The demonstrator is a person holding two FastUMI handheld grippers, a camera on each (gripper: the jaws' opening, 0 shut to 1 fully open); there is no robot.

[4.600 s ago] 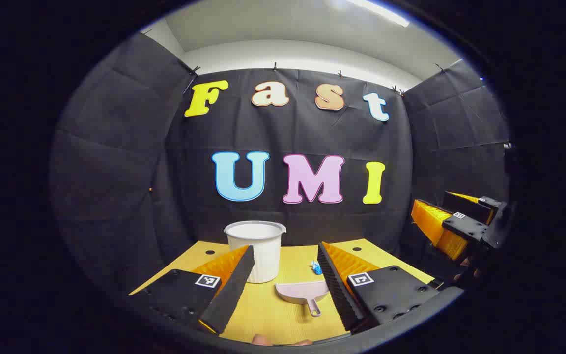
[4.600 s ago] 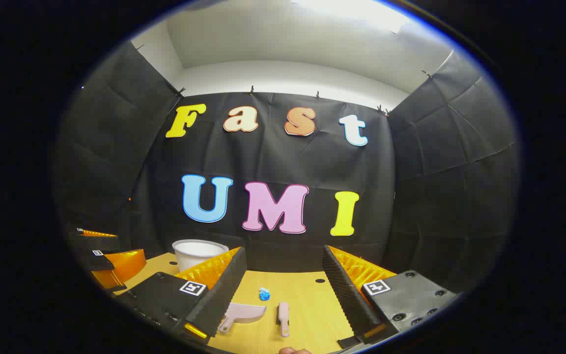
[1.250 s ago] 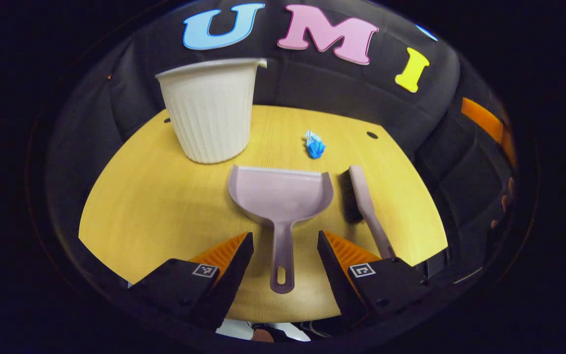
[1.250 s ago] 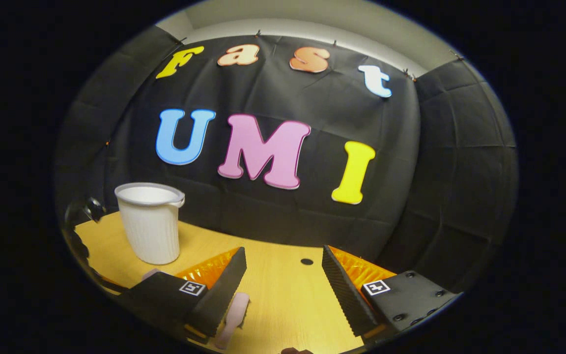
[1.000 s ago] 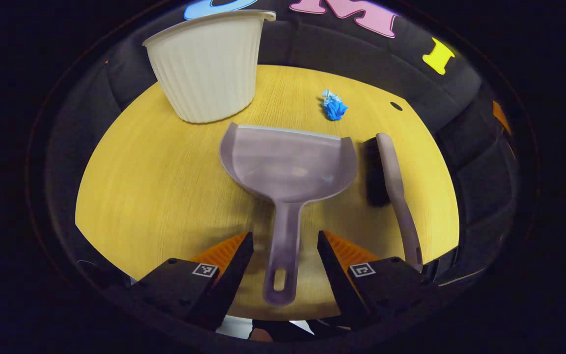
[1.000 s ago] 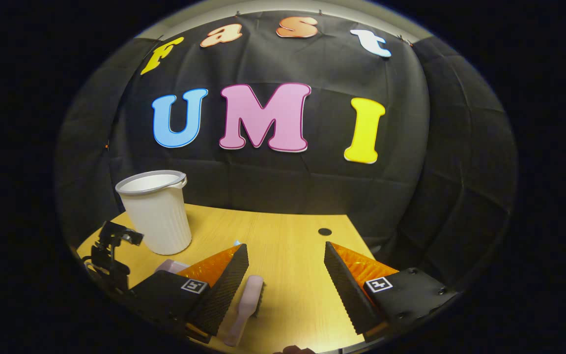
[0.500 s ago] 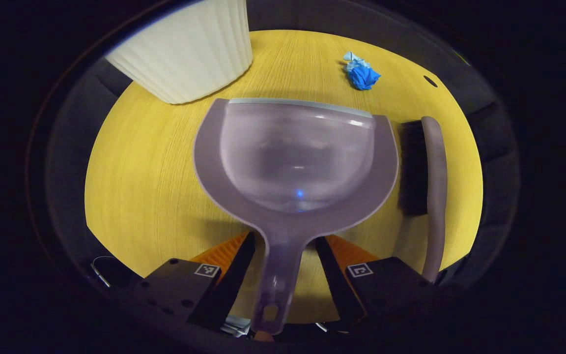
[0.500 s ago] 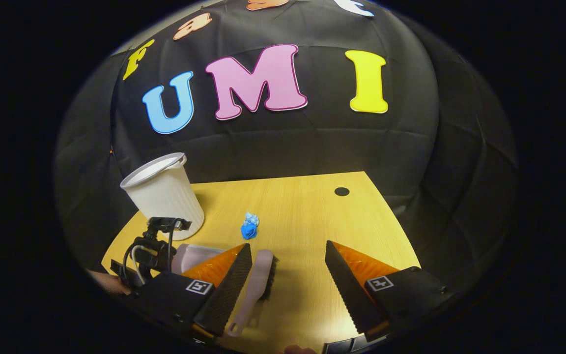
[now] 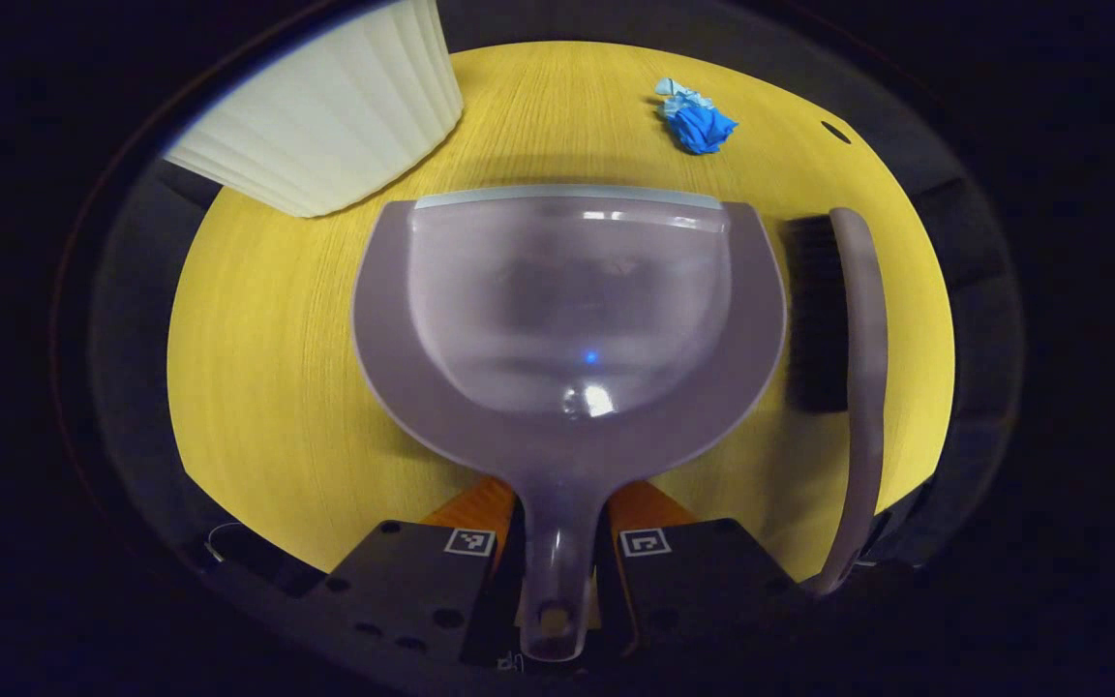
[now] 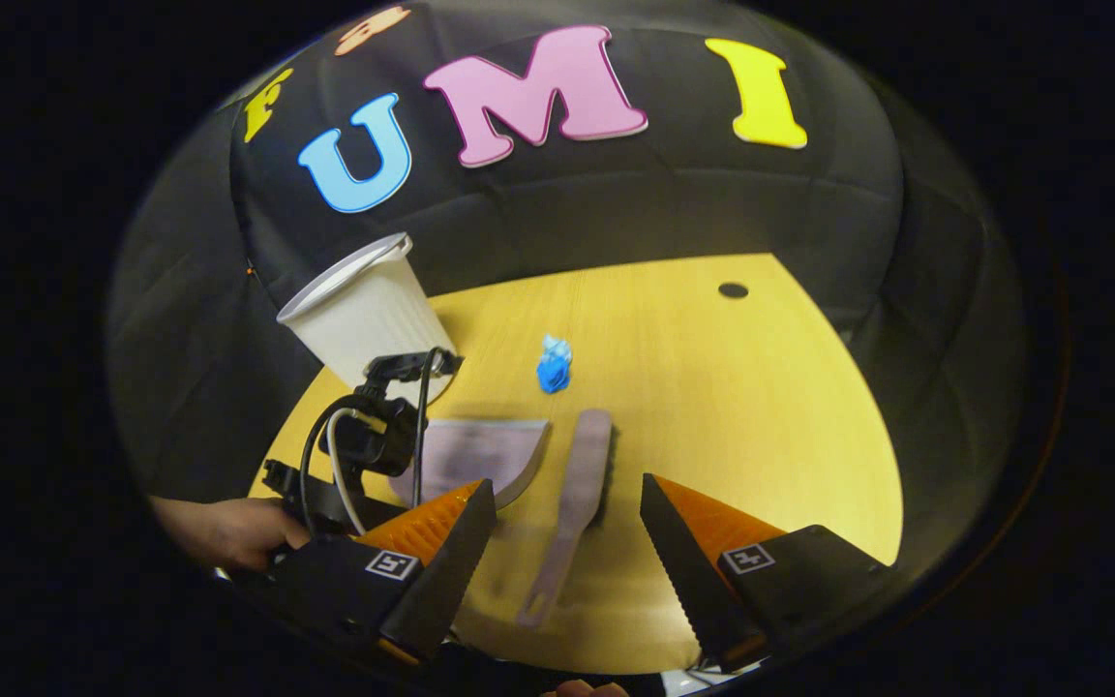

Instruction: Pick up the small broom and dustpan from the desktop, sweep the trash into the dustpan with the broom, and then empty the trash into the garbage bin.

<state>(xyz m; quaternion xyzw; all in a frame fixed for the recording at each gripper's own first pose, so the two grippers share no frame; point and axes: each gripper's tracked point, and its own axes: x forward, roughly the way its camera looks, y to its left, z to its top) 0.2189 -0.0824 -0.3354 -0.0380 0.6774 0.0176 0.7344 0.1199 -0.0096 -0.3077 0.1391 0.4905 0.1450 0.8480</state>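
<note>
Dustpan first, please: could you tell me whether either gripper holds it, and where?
The left gripper is shut on the dustpan at its handle.

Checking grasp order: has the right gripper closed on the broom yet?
No, the right gripper is open above the broom, which lies flat on the table.

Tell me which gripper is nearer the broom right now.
Right. The right gripper hangs open with the broom handle lying between its fingers. The left gripper is shut on the dustpan handle, beside the broom.
</note>
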